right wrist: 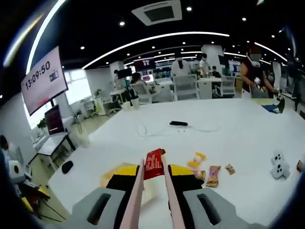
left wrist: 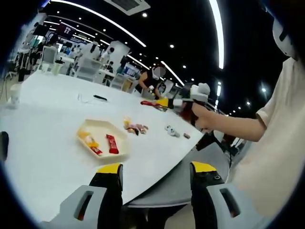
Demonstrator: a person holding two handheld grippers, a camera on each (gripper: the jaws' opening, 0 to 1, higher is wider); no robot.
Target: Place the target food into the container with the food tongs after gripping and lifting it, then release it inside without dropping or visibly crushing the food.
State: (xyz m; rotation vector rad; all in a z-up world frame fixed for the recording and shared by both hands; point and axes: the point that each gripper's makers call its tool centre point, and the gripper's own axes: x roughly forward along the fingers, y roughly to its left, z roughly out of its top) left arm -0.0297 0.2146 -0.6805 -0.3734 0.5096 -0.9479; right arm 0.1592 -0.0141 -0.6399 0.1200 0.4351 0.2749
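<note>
One readable thing: wall screen [right wrist: 44,80] says 13:09:50.
Right gripper [right wrist: 153,179]: your tongs [right wrist: 136,198] pinch a red packet [right wrist: 154,163], lifted.
Left gripper [left wrist: 155,179]: spread, holding nothing.
Tray [left wrist: 106,130]: left gripper view shows two red packets inside.

One tray [left wrist: 84,125] holds three snack packets [left wrist: 112,143], and two grippers [left wrist: 155,170] show.

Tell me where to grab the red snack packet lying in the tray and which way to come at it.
Take the red packet across its narrow width near the middle, coming down from above. It lies flat in the tray, clear of the yellow pieces beside it, so the tongs in the right gripper, now holding a red packet, could probably straddle it.
</note>
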